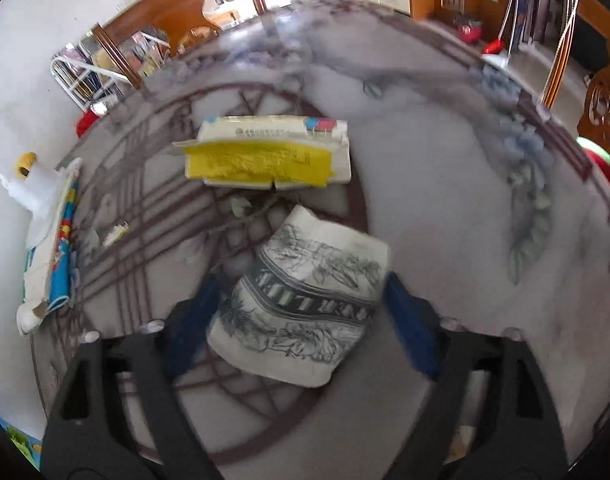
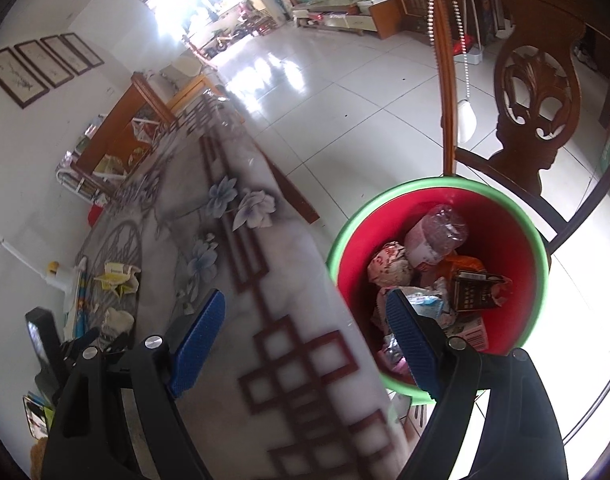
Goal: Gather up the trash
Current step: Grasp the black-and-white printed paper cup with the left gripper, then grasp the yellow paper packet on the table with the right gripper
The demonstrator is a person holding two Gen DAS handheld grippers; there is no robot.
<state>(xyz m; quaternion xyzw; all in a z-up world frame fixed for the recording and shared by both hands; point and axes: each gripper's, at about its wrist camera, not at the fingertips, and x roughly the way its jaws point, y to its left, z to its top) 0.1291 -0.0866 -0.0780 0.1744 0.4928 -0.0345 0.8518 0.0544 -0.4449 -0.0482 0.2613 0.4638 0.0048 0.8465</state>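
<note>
In the left wrist view, the left gripper (image 1: 301,300) has its 2 blue fingers (image 1: 193,320) spread on either side of a crumpled paper cup (image 1: 301,304) printed with grey line drawings, which lies on its side in the lower centre of the frame on the patterned table (image 1: 445,200). The fingertips sit just beside the cup's 2 sides; whether they touch it cannot be told through the blur. Above the cup, toward the frame's centre, lies a flattened yellow and white carton (image 1: 265,156). At the left edge lie a white bottle with a yellow cap (image 1: 29,184) and a colourful flattened wrapper (image 1: 57,248), and a small paper scrap (image 1: 115,233) sits between them and the cup.

In the right wrist view, the right gripper (image 2: 305,340) has its fingers (image 2: 203,336) wide apart and holds nothing. Its right finger lies over the red bin with a green rim (image 2: 517,240) in the right half of the frame, which already holds wrappers, a plastic bottle and a dark box. A carved wooden chair (image 2: 537,92) stands above the bin in the upper right.
</note>
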